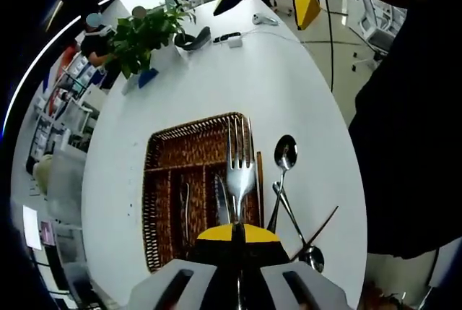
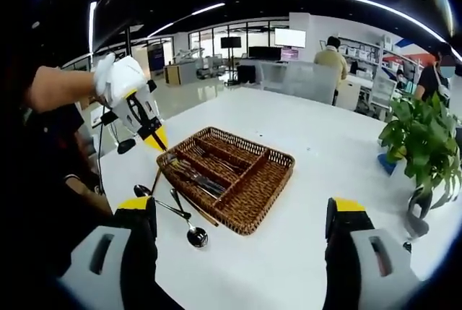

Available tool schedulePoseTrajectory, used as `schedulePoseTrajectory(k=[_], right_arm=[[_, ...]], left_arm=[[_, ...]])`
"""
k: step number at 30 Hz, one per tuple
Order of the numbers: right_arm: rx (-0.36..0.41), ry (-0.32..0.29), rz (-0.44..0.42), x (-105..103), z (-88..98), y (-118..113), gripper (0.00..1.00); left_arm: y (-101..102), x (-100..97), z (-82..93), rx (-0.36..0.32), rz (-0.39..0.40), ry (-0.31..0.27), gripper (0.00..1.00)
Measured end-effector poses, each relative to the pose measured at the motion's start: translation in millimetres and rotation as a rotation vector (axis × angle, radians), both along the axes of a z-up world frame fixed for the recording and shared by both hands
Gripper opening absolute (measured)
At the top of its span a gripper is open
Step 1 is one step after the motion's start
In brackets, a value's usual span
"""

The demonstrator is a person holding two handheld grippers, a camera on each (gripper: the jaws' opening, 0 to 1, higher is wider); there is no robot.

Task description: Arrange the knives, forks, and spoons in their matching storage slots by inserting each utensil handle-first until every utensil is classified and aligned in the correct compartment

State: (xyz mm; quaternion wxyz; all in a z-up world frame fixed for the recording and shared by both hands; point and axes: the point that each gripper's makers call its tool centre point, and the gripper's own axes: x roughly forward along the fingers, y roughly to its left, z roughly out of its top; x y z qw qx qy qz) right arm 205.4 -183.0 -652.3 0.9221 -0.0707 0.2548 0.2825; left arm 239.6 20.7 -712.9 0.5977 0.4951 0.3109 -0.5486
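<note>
Yellow-tipped, my left hand-held gripper (image 1: 234, 236) pinches a fork (image 1: 240, 169) by the handle, tines out, over the wicker tray (image 1: 177, 155) on the white desk (image 1: 289, 86). My right hand-held gripper (image 2: 242, 220) hangs spread wide, holding nothing. Cutlery already lies in the tray's compartments; loose spoons (image 1: 284, 158) rest on the desk just beside it.

White oval tabletop (image 2: 325, 158) carries brown wicker cutlery tray (image 2: 256, 201) near its middle; two steel spoons (image 2: 189, 232) lie just left of tray. Potted green plant (image 2: 422, 144) stands far right, w/ dark cables (image 1: 216, 37) nearby.
</note>
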Motion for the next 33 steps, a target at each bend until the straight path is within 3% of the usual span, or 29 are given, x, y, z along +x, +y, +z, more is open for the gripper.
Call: schedulePoseTrajectory(k=[16,33], right_arm=[[0.026,-0.016,-0.045,1,4.3,-5,0.99],[0.039,-0.014,-0.063,5,5.7,-10,0.99]], left_arm=[[2,22.9,2.4,0.017,0.010,-0.027,0.00],[7,62.5,1.6,0.037,0.016,-0.066,0.00]])
